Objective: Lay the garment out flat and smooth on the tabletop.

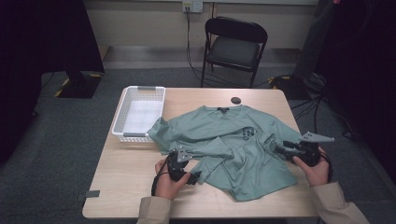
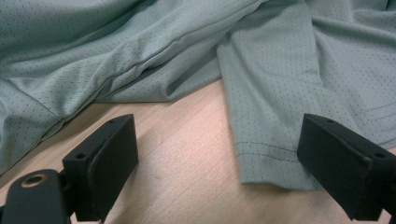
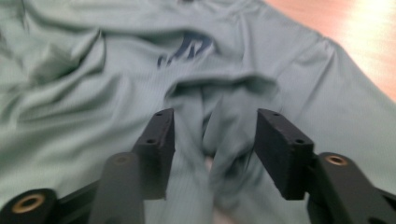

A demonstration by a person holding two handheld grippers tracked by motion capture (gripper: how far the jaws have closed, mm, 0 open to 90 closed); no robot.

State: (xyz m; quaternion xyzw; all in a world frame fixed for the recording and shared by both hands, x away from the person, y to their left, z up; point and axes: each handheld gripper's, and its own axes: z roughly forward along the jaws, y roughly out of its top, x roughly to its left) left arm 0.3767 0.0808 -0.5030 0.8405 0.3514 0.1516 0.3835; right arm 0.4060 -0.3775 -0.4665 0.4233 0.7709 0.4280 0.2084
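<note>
Near the table's (image 1: 121, 186) front edge, the left gripper (image 1: 195, 177) rests with jaws spread wide, a hem corner of the green T-shirt (image 1: 233, 140) lying between them untouched. The right gripper (image 1: 279, 150) (jaws parted, gripping nothing) straddles a raised fold. Farther off stands a white basket (image 1: 122, 114).
</note>
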